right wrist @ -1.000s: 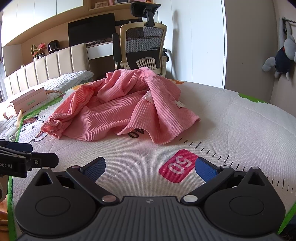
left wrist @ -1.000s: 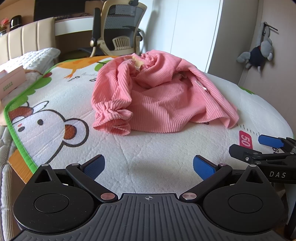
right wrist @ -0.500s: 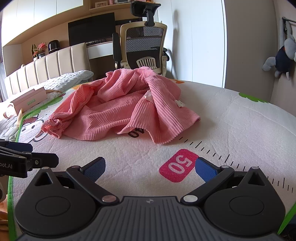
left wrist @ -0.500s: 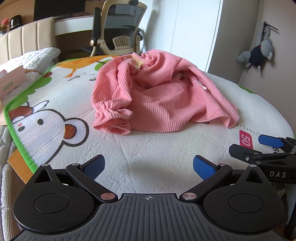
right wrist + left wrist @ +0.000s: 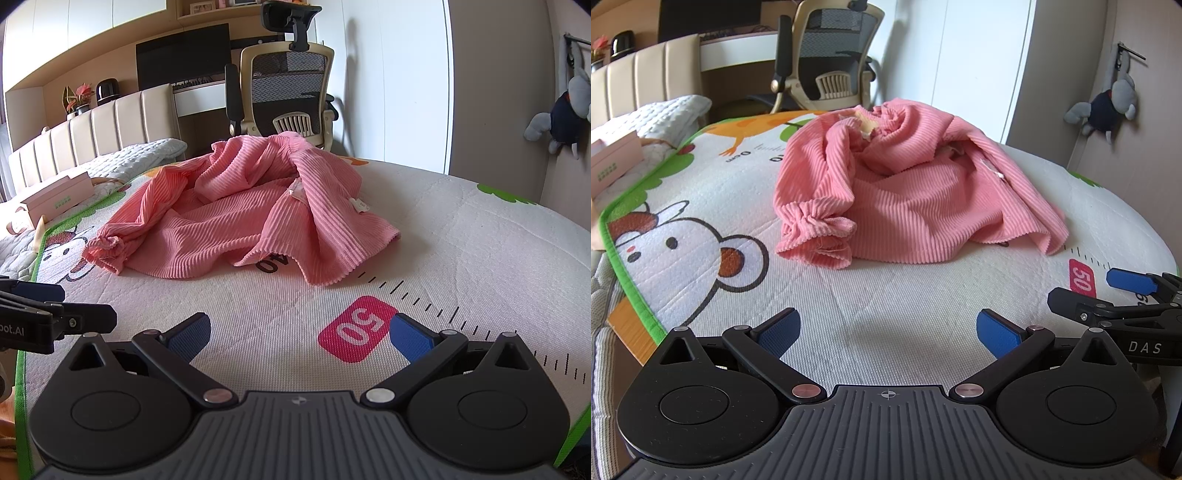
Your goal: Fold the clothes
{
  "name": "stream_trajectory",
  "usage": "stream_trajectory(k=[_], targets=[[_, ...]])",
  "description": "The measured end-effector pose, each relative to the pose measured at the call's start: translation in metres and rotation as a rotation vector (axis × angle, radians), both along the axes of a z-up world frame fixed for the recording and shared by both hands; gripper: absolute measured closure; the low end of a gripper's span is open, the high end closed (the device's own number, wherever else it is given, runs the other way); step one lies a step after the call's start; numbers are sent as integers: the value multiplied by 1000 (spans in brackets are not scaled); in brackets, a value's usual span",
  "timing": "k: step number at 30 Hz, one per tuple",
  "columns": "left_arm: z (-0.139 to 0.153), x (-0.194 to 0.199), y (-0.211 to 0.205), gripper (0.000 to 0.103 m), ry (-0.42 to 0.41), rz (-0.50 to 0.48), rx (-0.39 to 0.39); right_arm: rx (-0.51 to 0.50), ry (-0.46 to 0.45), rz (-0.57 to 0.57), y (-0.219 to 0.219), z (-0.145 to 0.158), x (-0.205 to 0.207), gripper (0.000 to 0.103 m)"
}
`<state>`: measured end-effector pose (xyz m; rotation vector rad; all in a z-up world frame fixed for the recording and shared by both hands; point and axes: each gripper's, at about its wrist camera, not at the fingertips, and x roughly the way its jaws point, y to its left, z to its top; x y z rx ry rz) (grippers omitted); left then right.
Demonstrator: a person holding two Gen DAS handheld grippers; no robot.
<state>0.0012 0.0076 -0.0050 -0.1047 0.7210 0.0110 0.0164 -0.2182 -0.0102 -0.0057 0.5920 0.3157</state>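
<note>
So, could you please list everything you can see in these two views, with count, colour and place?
Garment: one, pink ribbed, crumpled mid-mat.
Play mat: one, white with cartoon prints and green edge, on the bed.
Box: one, pale pink, left of the mat.
Pillow: one, white, far left.
Headboard: one, beige, behind the bed.
Office chair: one, beige and black, behind the garment.
Monitor: one, black, on the desk.
Plush toy: one, grey and navy, hanging on the right wall.
Left tool: one, black with blue pads, open over bare mat.
Right tool: one, same colours, open.
</note>
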Motion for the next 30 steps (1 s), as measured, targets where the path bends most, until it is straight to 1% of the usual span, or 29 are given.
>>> stream_trajectory(k=[17, 19, 21, 23, 25, 28, 30], targets=[[2, -1, 0, 0, -2, -4, 5, 1, 5, 1, 0, 0, 1, 0], [5, 0, 1, 0, -11, -12, 7, 2, 16, 18, 0, 1, 3, 0], [12, 6, 8, 0, -30, -29, -6, 20, 51, 47, -1, 0, 9, 0], [23, 18, 19, 0, -60, -39, -19, 44, 92, 68, -4, -1, 15, 0], [37, 37, 32, 0, -93, -37, -30, 71, 113, 77, -9, 0, 18, 0], [54, 78, 53, 0, -127, -39, -51, 107, 143, 93, -15, 0, 22, 0], [55, 113, 67, 0, -116, -35, -67, 115, 166, 100, -17, 2, 26, 0]])
